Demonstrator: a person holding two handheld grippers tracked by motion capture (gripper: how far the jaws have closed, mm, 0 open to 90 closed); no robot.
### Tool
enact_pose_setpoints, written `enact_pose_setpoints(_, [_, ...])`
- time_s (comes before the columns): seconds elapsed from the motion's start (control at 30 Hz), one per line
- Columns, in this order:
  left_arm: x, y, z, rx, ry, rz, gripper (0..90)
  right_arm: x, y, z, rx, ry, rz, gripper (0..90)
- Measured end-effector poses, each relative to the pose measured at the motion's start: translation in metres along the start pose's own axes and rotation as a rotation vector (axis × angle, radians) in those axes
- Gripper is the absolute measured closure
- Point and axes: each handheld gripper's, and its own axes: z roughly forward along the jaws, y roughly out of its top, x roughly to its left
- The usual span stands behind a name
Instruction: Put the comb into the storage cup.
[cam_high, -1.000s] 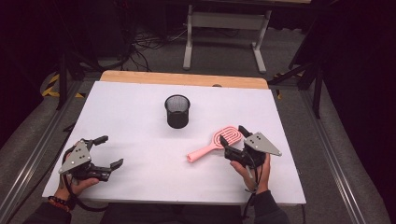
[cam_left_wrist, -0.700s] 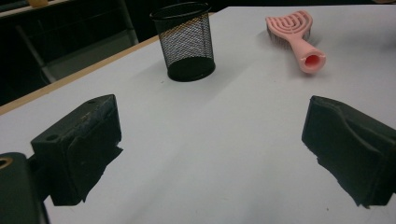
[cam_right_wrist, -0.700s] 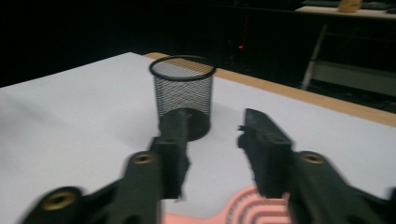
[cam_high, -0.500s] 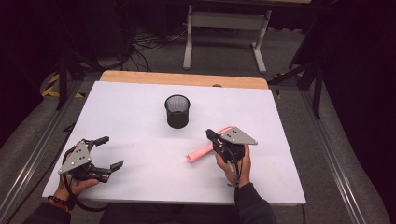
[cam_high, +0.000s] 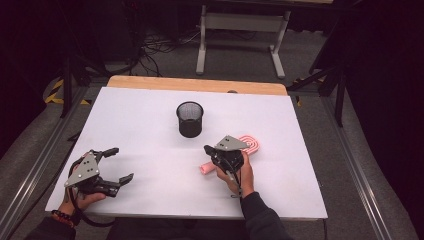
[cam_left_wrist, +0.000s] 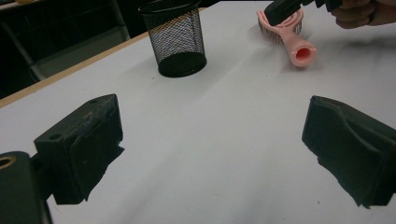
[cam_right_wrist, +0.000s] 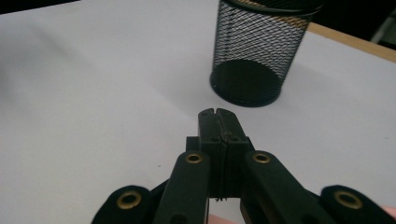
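Dim room, grey carpet floor (cam_high: 300, 55)

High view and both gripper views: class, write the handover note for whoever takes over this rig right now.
Left gripper: open, holding nothing, low over the near left of the table.
Right gripper: shut with nothing between its jaws, above the pink brush and pointing towards the mesh cup.
Things: the brush lies flat on the table, right of the cup; the cup stands upright and looks empty.
Done: nothing gripped or placed.
Left: probably open the right gripper, grip the brush and take it to the cup.
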Motion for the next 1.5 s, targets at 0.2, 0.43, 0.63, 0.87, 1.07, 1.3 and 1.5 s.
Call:
enact_pose_setpoints(0.2, [-0.002, 0.000, 0.002, 0.012, -0.008, 0.006, 6.1, 0.004, -0.003, 0.008, 0.072, 0.019, -0.019, 89.9])
enact_pose_setpoints(0.43, [-0.003, -0.001, 0.003, 0.024, -0.008, 0.010, 6.9, 0.006, -0.010, 0.016, 0.160, 0.043, -0.022, 89.8])
enact_pose_setpoints(0.63, [-0.003, -0.001, 0.004, 0.026, -0.012, 0.010, 7.0, 0.008, -0.013, 0.018, 0.216, 0.063, -0.050, 89.9])
enact_pose_setpoints(0.87, [-0.004, -0.001, 0.004, 0.033, -0.012, 0.009, 7.1, 0.006, -0.021, 0.005, 0.244, 0.060, -0.058, 89.8])
enact_pose_setpoints(1.07, [-0.004, -0.001, 0.004, 0.035, -0.015, 0.009, 7.1, 0.000, -0.032, -0.010, 0.272, 0.057, -0.059, 89.9])
enact_pose_setpoints(1.3, [-0.005, -0.001, 0.005, 0.036, -0.017, 0.010, 7.1, -0.008, -0.042, -0.030, 0.279, 0.043, -0.032, 89.8])
enact_pose_setpoints(1.5, [-0.005, -0.001, 0.005, 0.039, -0.022, 0.011, 7.2, -0.012, -0.048, -0.039, 0.303, 0.031, -0.041, 89.8])
